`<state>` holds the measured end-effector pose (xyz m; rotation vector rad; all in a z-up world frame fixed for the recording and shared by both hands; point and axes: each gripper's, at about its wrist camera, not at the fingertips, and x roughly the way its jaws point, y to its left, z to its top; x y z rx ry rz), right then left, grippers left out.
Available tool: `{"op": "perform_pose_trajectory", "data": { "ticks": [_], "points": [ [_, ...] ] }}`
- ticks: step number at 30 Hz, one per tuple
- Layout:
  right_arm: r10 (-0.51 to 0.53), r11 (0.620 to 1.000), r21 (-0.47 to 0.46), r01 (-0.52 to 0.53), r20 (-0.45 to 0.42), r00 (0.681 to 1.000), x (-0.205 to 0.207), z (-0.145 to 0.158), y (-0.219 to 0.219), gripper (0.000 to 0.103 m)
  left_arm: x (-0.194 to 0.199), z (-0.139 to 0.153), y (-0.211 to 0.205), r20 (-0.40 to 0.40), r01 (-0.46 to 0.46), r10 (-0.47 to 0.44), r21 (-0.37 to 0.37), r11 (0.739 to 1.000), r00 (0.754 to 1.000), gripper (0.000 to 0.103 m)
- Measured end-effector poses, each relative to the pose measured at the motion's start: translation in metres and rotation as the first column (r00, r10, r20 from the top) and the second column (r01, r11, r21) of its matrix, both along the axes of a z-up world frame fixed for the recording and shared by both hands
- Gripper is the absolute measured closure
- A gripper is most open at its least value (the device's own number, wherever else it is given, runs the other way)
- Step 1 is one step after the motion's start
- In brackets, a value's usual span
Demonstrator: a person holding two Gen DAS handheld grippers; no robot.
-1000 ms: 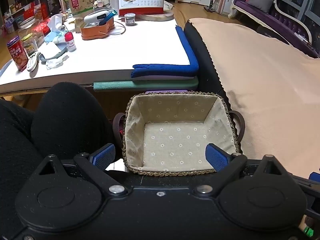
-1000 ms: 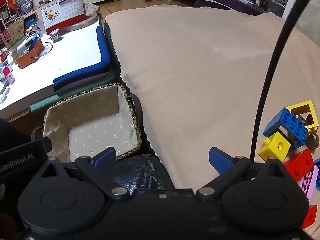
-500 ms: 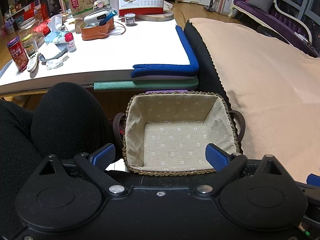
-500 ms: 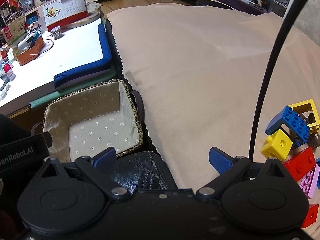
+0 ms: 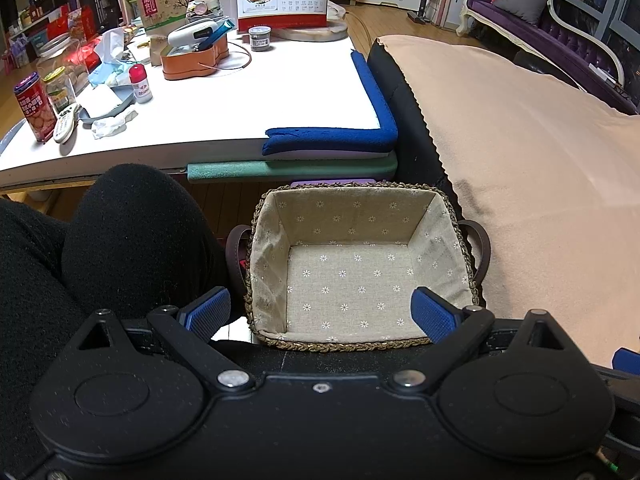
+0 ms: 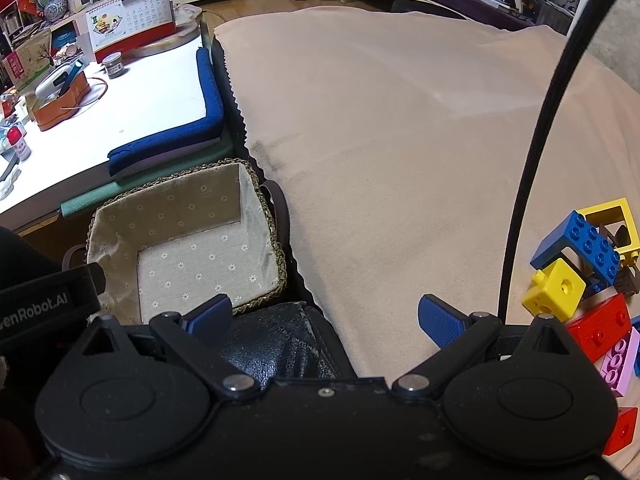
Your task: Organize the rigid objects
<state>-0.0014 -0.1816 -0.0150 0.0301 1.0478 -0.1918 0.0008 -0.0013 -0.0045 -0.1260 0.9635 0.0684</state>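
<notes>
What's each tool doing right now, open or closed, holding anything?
Left tool: open, holding nothing, over the basket.
Right tool: open, holding nothing; the blocks lie to its right.

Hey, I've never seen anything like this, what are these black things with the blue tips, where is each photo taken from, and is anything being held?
A person holds two hand-held grabbers, each with a fisheye camera looking forward along its two blue-padded fingers. One picture is from the left gripper, the other from the right gripper. Both stand open and hold nothing. The left view looks down into a cloth-lined basket with nothing in it, beside the person's black-clad knee. The right view shows the same basket next to a surface under a beige cloth, where toy bricks lie in a heap at the right edge. Behind is a cluttered white table.
</notes>
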Motion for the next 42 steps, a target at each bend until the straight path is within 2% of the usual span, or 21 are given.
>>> {"op": "perform_pose_trajectory", "data": {
  "ticks": [42],
  "points": [
    [0.017, 1.000, -0.012, -0.017, -0.006, 1.000, -0.0007, -0.0007, 0.0058, 0.003, -0.0014, -0.0022, -0.0014, -0.003, 0.002, -0.002, -0.002, 1.000, 1.000, 0.009]
  ]
}}
